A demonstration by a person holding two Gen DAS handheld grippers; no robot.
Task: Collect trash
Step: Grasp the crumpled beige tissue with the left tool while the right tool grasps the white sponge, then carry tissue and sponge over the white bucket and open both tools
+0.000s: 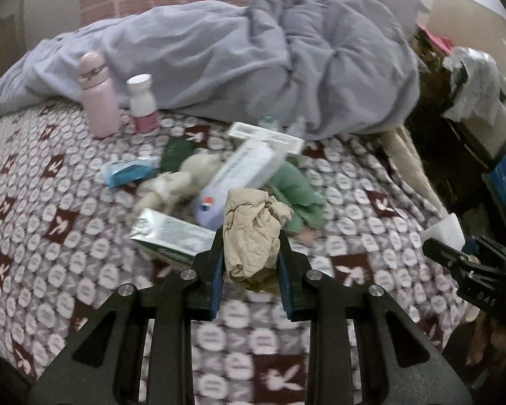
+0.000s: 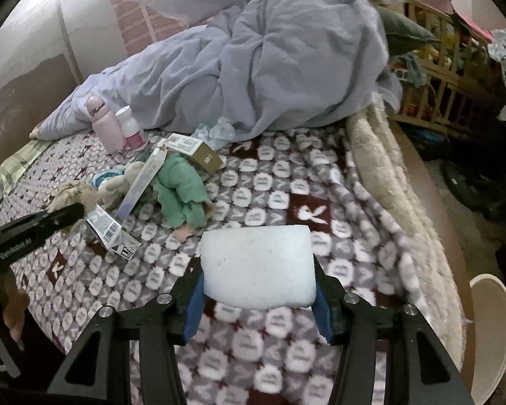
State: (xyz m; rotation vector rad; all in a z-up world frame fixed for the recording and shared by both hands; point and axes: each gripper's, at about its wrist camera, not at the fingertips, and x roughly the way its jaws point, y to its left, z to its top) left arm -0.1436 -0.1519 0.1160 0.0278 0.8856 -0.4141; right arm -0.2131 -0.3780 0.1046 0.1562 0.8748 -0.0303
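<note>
Partly your left hand-held gripper (image 1: 251, 253) hides the crumpled tan wad (image 1: 253, 236) it clamps. Only the right view shows your right hand-held gripper (image 2: 258, 283) grasping the white foam block (image 2: 256, 263) whole.

Dim, flat indoor light, cool cast, no hard shadows; brightest patch is the glare at top left in the right wrist view. Both views motion-blurred, bedspread (image 2: 286, 182) pattern smeared, worst near the bottom. Heavy fisheye bending with black vignette corners; near gripper parts stay fairly sharp.
</note>
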